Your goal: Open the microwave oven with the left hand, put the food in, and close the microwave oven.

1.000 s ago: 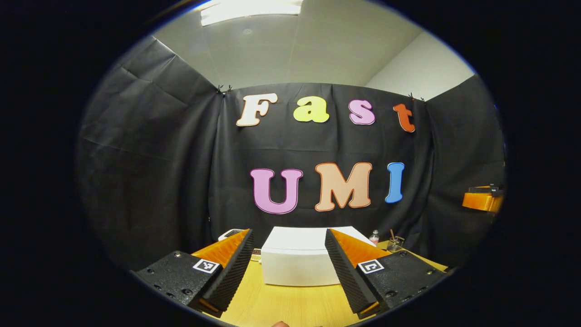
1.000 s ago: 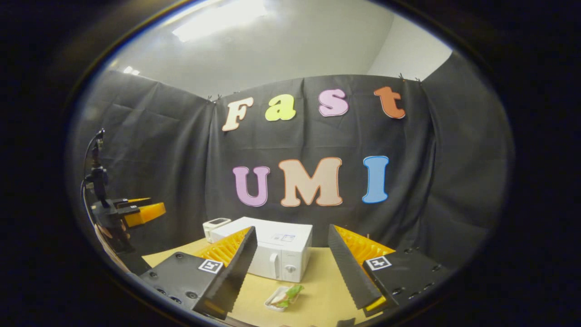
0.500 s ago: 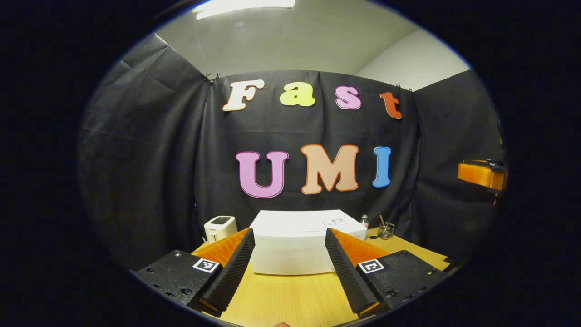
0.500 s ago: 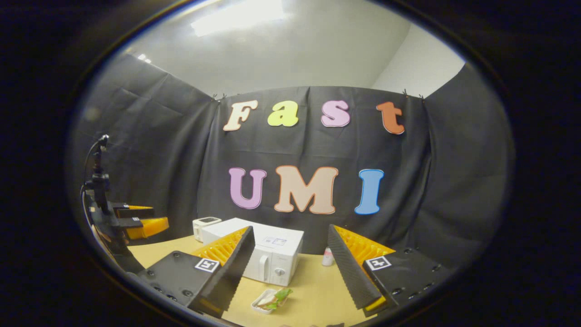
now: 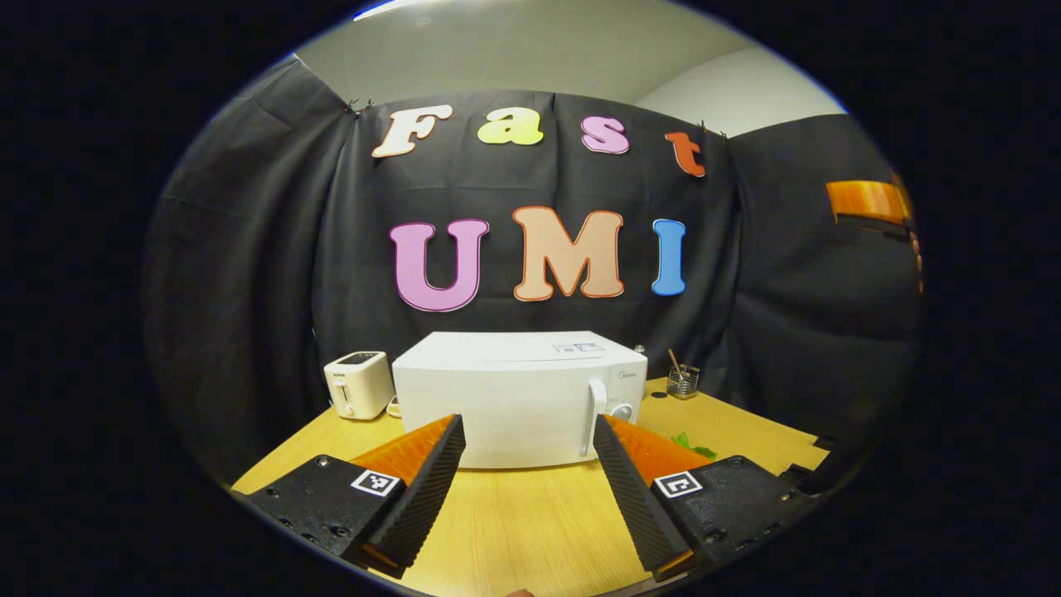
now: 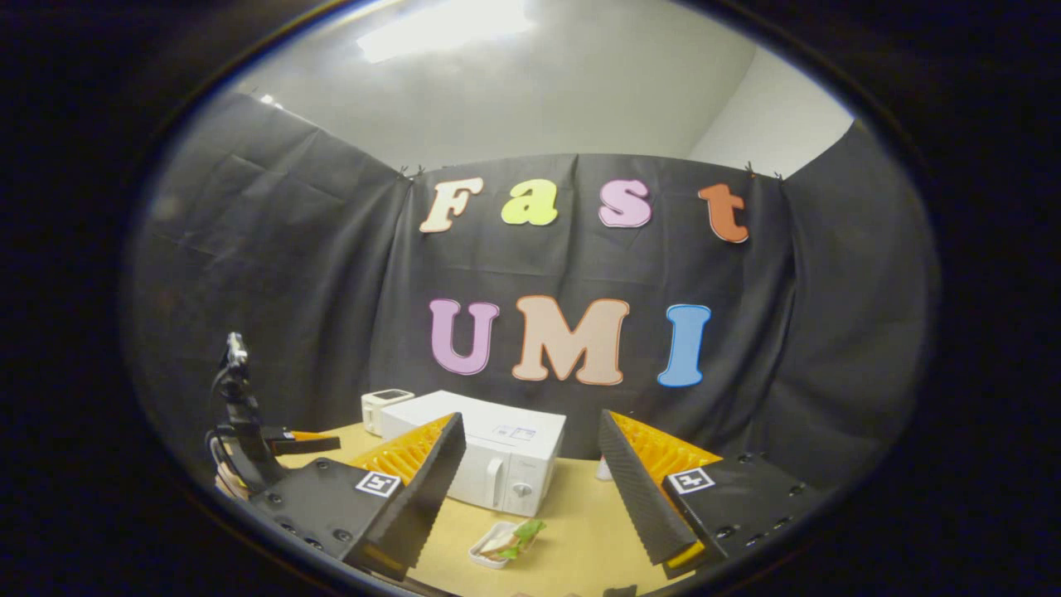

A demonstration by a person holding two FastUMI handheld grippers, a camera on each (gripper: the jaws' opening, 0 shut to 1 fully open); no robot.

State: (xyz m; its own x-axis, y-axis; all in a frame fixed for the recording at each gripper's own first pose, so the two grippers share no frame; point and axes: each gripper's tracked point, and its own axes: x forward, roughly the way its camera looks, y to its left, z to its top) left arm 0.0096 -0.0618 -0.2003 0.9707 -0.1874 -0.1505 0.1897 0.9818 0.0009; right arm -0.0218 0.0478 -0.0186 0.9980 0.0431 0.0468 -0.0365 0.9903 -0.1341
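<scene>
The microwave oven (image 5: 518, 398) stands on the wooden counter (image 5: 514, 522) with its door closed, its vertical handle (image 5: 593, 414) and a round knob (image 5: 620, 410) at the right end of its front face. In the left gripper view, the left tool (image 5: 528, 489) is held above the counter in front of the microwave oven, fingers spread wide apart with nothing between them, clear of the oven's front. A white toaster (image 5: 358, 383) sits just to the left of the microwave oven, and a small glass holder with sticks (image 5: 682, 380) stands to its right, near the back of the counter. In the right gripper view, the food (image 6: 506, 542), a sandwich with green leaf in a small white tray, lies on the counter in front of the microwave oven (image 6: 489, 456), toward the handle end and apart from it. The right tool (image 6: 530, 497) hangs above the counter in front of the oven, likewise wide open and holding nothing. In the same view the left tool (image 6: 286, 441) shows to the left of the microwave oven, raised off the counter.
</scene>
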